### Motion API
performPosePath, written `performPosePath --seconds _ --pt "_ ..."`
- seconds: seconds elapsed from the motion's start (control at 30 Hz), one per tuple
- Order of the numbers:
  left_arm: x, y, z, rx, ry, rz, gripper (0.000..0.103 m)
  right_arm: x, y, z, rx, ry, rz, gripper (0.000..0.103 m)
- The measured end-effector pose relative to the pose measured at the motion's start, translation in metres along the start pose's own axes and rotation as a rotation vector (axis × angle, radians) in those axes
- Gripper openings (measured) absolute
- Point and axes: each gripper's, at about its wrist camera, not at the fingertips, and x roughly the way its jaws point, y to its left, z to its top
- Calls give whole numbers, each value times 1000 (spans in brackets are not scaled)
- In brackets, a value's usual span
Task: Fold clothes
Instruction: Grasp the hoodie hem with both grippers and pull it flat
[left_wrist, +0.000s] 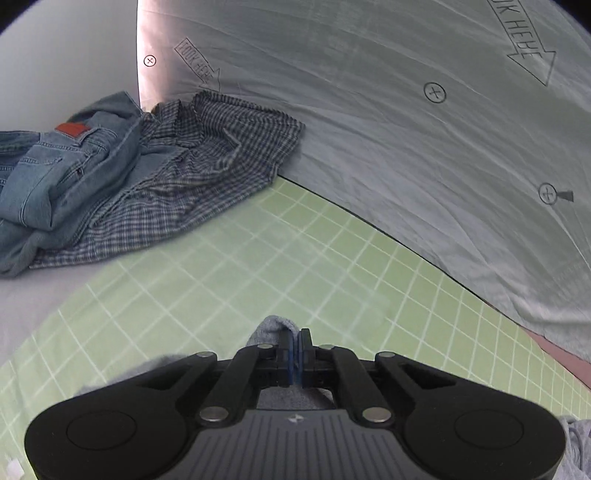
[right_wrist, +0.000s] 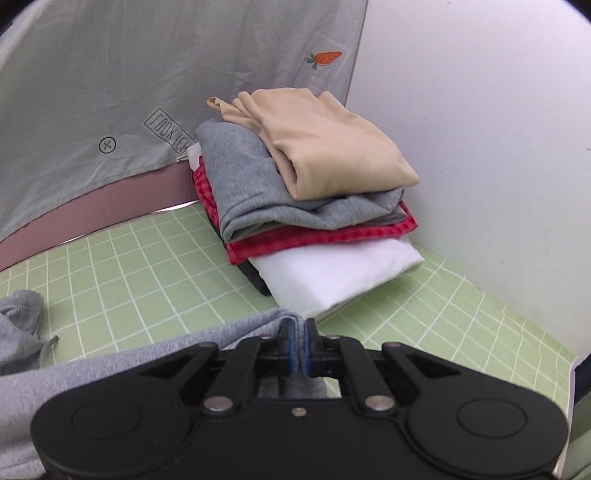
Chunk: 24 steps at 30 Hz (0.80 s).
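A light grey garment (right_wrist: 110, 354) hangs between my two grippers over the green checked sheet (right_wrist: 129, 266). My left gripper (left_wrist: 295, 338) is shut on a fold of the grey garment (left_wrist: 271, 328) that pokes out above its pads. In the right wrist view my right gripper (right_wrist: 297, 328) is shut on another edge of the same cloth, which trails off to the left; a bunched part (right_wrist: 18, 321) lies at the left edge. Most of the garment is hidden under the gripper bodies.
Unfolded blue jeans (left_wrist: 55, 170) and a blue checked shirt (left_wrist: 192, 166) lie heaped at the far left. A folded stack (right_wrist: 306, 192) of beige, grey, red and white clothes stands by the white wall (right_wrist: 480, 110). A grey printed curtain (left_wrist: 406, 110) hangs behind.
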Motion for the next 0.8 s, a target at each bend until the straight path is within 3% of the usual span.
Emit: performPosePath --seconds 0.1,0.17,0.23,0.3,0.43,0.67,0.8 --pt "18 -5 -2 21 42 72 6 7 22 -7 -34 62 62 7" --pt "15 -5 -12 20 73 35 10 5 39 -17 -50 96 89 21" --pt "0 -8 -28 34 79 -33 41 -8 55 -30 -37 109 110 34" --pt "-16 -15 -45 62 87 -80 55 -23 65 -42 0 125 151 42" --pt "-48 -38 -82 140 127 -158 67 -54 88 -66 56 163 246 47" --pt "-86 -76 -137 173 228 -322 71 -96 159 -91 -9 221 467 46" --pt "-93 -89 -156 218 259 -366 71 -110 191 -97 23 287 610 44"
